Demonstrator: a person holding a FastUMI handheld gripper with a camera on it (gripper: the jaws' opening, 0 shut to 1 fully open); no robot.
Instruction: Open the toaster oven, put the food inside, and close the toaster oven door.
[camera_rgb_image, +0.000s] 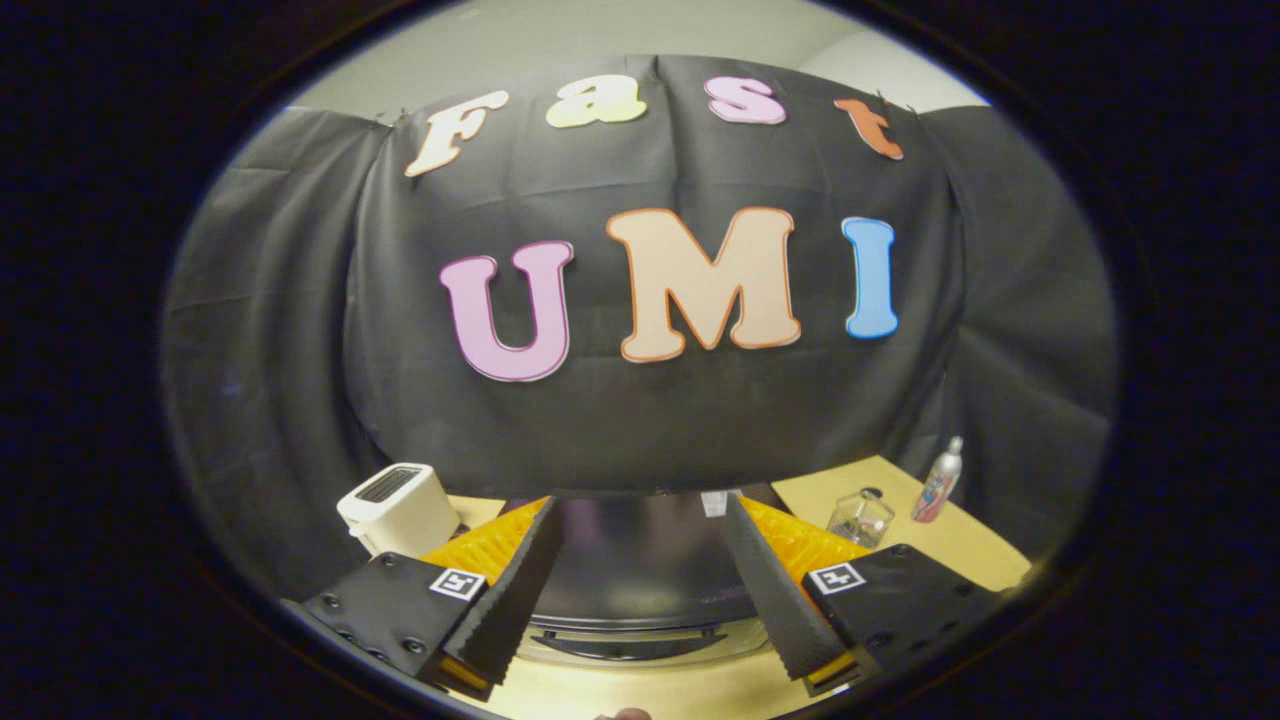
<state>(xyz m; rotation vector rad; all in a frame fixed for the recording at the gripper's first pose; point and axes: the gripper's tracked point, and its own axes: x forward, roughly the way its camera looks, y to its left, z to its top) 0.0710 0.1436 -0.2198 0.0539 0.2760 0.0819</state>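
Note:
My gripper (638, 505) is open, its two fingers (510, 590) spread wide with nothing held. Between them and just below sits the toaster oven (640, 570), a dark glossy body seen from above and in front. A silver-trimmed edge with a dark handle (628, 642) shows near the fingers' bases. I cannot tell from here whether the door is shut. The oven stands on a light wooden table (960, 545) against the black cloth wall.
A white pop-up toaster (398, 508) stands on the table left of the left finger. Right of the right finger are a small clear glass jar (860, 518) and, farther back, a slim spray bottle (938, 482). The cloth wall closes off the table's back.

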